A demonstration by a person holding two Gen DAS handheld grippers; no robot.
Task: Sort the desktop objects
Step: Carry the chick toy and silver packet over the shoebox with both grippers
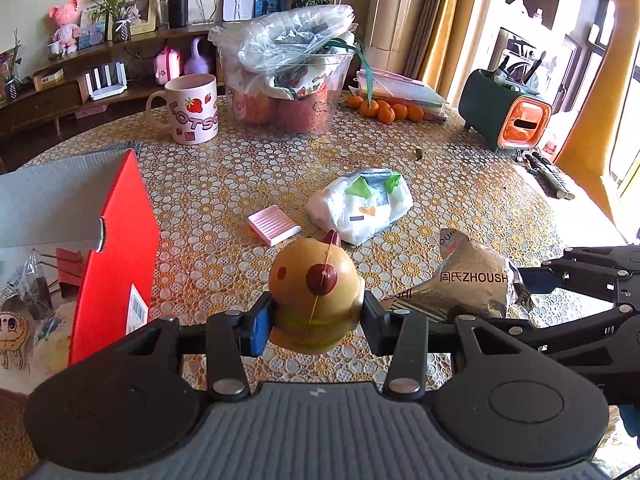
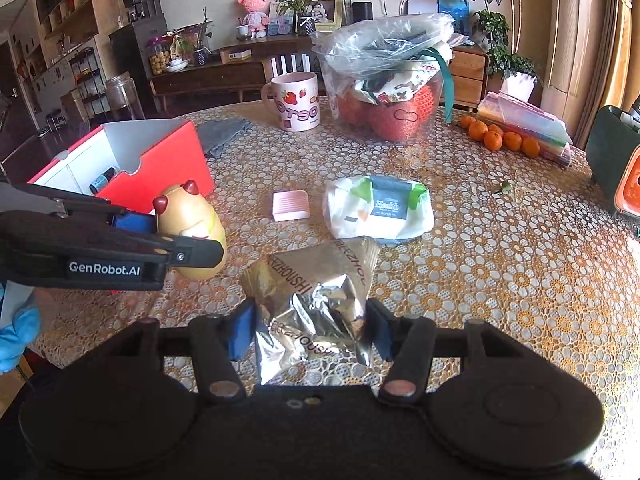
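My left gripper [image 1: 316, 320] is shut on a tan round toy figure [image 1: 314, 296] with dark red horns and held above the table; both also show in the right wrist view, the toy [image 2: 192, 232] at the left beside the red box. My right gripper [image 2: 308, 334] is shut on a crumpled silver snack packet [image 2: 316, 300] printed ZHOUSHI; the packet also shows in the left wrist view [image 1: 468, 284]. A red open box [image 1: 116, 252] with small items inside stands at the left, also seen from the right wrist [image 2: 160, 164]. A pink ridged pad [image 1: 274, 224] and a white tissue pack [image 1: 360, 204] lie mid-table.
A pink strawberry mug [image 1: 192, 108], a clear tub of fruit with a plastic bag [image 1: 288, 76], several tangerines [image 1: 384, 110] by stacked folders, and a green-orange pen holder [image 1: 504, 116] stand at the back. A grey cloth [image 2: 222, 132] lies behind the box. The round table [image 1: 224, 184] has a patterned cover.
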